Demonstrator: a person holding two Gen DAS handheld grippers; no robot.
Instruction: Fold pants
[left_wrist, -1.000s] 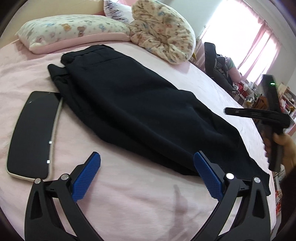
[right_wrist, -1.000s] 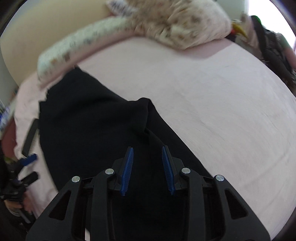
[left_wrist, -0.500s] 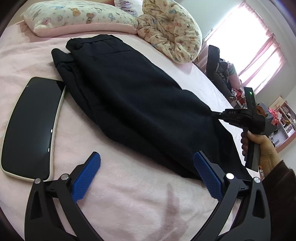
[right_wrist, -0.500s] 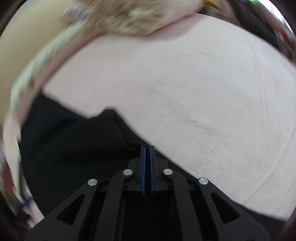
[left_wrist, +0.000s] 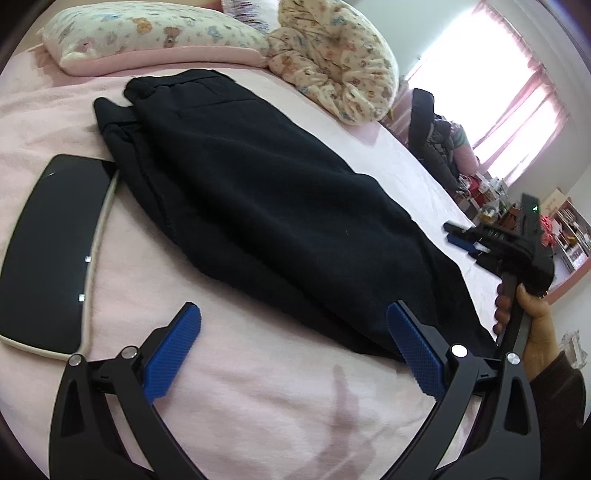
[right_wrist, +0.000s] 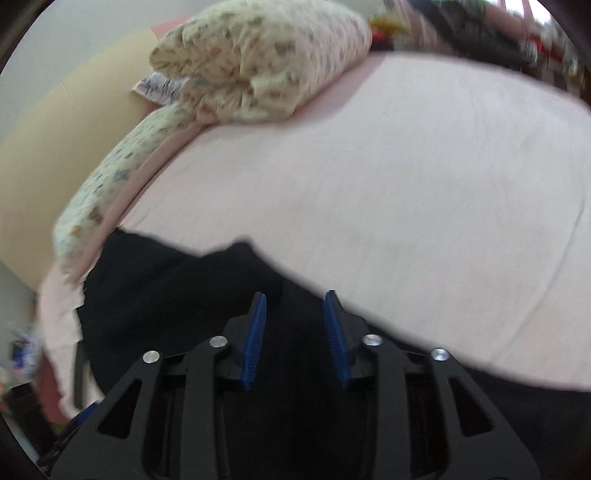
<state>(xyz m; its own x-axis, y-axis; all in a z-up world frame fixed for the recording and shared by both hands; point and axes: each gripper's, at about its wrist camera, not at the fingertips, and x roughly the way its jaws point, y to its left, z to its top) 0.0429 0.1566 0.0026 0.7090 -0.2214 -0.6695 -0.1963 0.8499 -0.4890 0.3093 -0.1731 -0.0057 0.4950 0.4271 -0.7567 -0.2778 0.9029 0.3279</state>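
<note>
The black pants lie across the frame's middle on the pink bed, the left claw wide open with nothing in it, the right claw opening above the cloth.

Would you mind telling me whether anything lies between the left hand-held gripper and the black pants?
Nothing visible does: only bare pink bedsheet lies between the open left hand-held gripper and the pants. The dark tablet sits off to the side.

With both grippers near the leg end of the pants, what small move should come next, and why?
Probably lower the right gripper onto the pants' leg end and close. Its jaws are opening with no cloth pinched between them, and the pants lie flat at full length on the bed, not yet folded across. The left gripper is open, beside the hem.
</note>
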